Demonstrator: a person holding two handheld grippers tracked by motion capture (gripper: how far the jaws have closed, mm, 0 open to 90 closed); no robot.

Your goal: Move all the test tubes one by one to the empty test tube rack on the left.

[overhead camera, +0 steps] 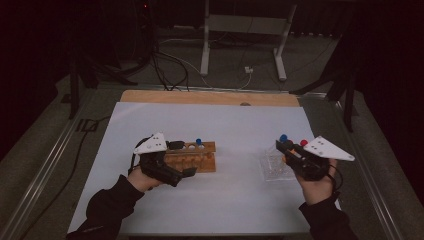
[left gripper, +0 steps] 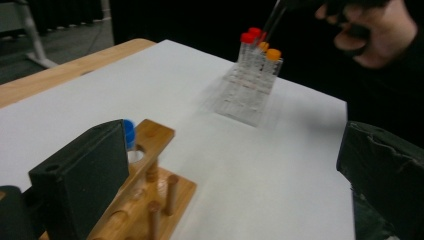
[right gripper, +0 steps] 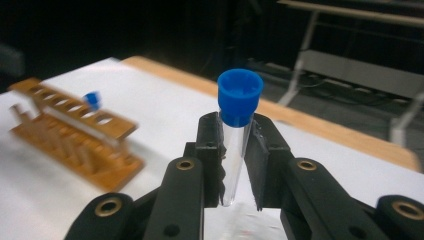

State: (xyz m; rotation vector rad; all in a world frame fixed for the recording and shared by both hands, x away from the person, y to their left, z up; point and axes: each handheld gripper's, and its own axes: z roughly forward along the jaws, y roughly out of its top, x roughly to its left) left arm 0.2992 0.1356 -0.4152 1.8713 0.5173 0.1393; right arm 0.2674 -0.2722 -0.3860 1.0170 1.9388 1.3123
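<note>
My right gripper (right gripper: 237, 129) is shut on a clear tube with a blue cap (right gripper: 240, 95), held upright. In the high view that gripper (overhead camera: 286, 146) hovers over a clear plastic rack (overhead camera: 274, 169) at the right, its blue cap (overhead camera: 283, 137) beside a red one (overhead camera: 303, 143). The clear rack (left gripper: 245, 95) carries red-capped (left gripper: 247, 37) and orange-capped (left gripper: 273, 54) tubes. A wooden rack (overhead camera: 196, 156) stands mid-left with one blue-capped tube (overhead camera: 198, 141) in it. My left gripper (overhead camera: 182, 159) is open around the rack's left end; the wooden rack (left gripper: 155, 170) lies against one jaw, the other jaw far off.
A white mat (overhead camera: 215, 125) covers the wooden table (overhead camera: 200, 97). Beyond the far edge are cables (overhead camera: 170, 65) on the floor and a metal table frame (overhead camera: 240, 30). A metal rail (overhead camera: 50, 160) runs along the left side.
</note>
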